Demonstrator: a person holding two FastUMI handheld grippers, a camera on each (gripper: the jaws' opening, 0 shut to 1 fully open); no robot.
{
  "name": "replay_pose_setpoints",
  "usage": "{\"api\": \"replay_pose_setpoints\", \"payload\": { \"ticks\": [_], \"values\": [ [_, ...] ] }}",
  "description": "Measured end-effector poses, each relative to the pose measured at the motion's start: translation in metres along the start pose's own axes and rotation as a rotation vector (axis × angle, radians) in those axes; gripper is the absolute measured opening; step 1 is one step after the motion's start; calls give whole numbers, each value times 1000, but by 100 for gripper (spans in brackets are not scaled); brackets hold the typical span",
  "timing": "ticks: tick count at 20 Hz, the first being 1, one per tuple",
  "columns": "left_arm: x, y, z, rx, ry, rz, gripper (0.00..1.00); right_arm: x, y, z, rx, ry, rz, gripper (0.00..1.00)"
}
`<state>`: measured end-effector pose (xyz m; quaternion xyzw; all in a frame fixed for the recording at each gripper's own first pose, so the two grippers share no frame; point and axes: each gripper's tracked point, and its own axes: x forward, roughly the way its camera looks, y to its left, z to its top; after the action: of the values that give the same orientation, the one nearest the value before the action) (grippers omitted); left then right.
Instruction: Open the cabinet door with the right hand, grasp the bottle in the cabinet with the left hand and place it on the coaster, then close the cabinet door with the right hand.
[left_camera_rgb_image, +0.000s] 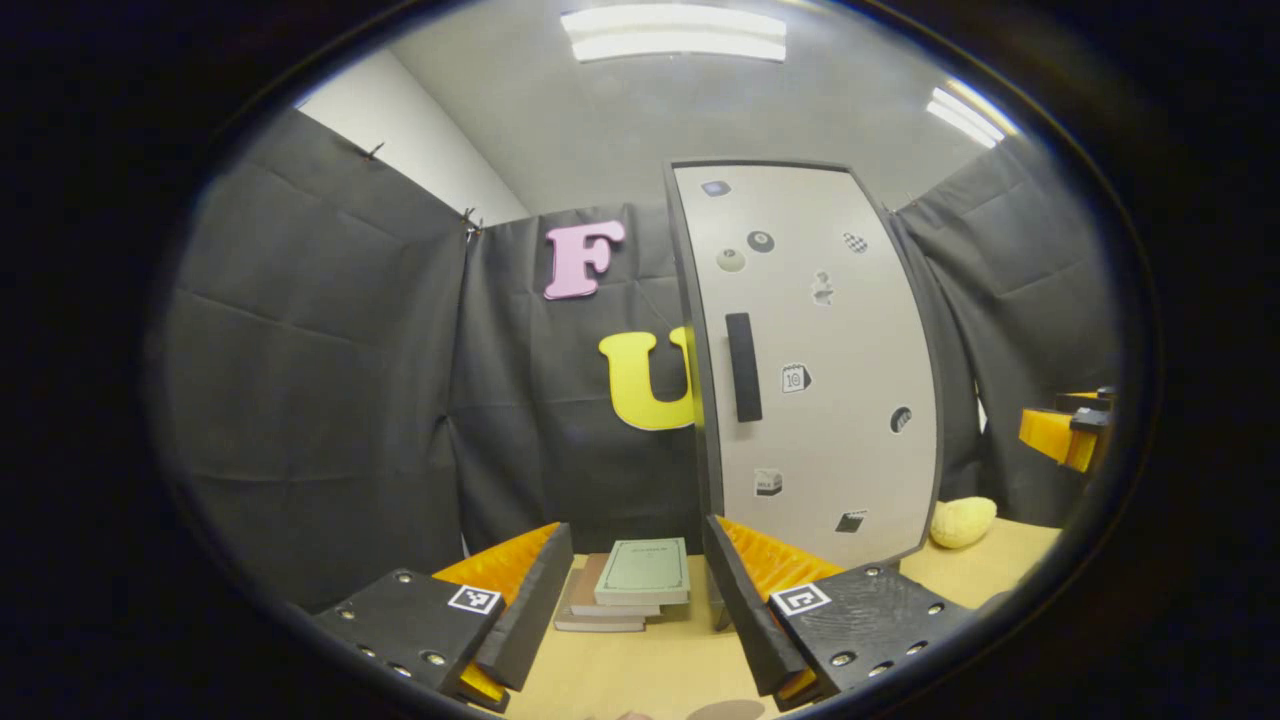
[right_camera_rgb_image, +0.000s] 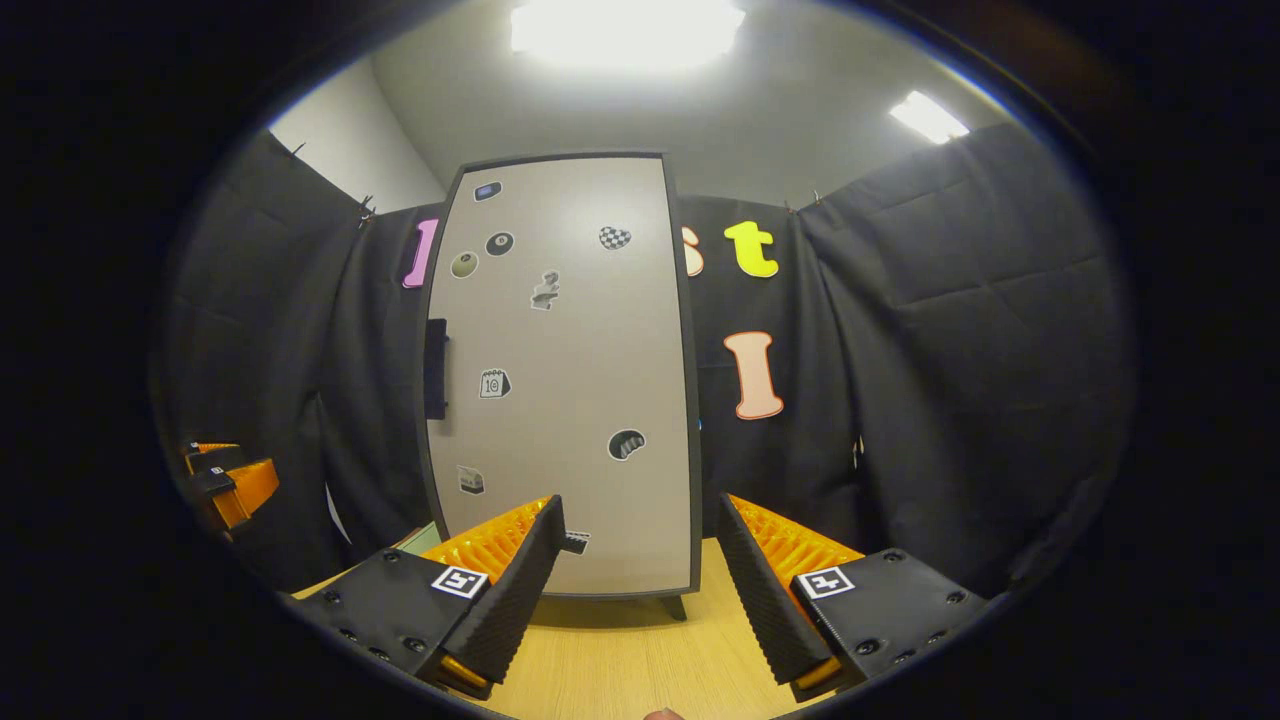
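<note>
Bright ceiling lights (right_camera_rgb_image: 627, 30) glare overhead (fisheye bends edges), focus sharp.

I've got a pale grey cabinet door (left_camera_rgb_image: 820, 370) with a dark grey frame, a black handle (left_camera_rgb_image: 743, 366) and small black-and-white stickers, one of them checkered (right_camera_rgb_image: 614, 237). The table (right_camera_rgb_image: 640, 660) reads light yellowish wood grain; on it I see a stack of books (left_camera_rgb_image: 628, 590), pale green cover on top with brownish ones under it, and a soft pale yellow object (left_camera_rgb_image: 962, 521) by the door's far side. Both gripper bodies I'm holding are black, each carrying a white square tag (left_camera_rgb_image: 474, 599) with a black pattern, and the ceiling (right_camera_rgb_image: 640, 110) is flat light grey.
</note>
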<state>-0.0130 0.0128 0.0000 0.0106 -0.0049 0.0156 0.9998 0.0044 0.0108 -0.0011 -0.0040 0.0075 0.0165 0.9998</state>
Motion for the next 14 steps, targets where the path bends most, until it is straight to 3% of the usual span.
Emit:
{"api": "replay_pose_setpoints", "payload": {
  "ticks": [7,14],
  "values": [
    [-2,21,-5,6,5,30,82,13,20,13,-6,-3,40,94],
    [-13,69,-17,6,21,101,80,49,64,46,-25,-15,122,96]
  ]
}}
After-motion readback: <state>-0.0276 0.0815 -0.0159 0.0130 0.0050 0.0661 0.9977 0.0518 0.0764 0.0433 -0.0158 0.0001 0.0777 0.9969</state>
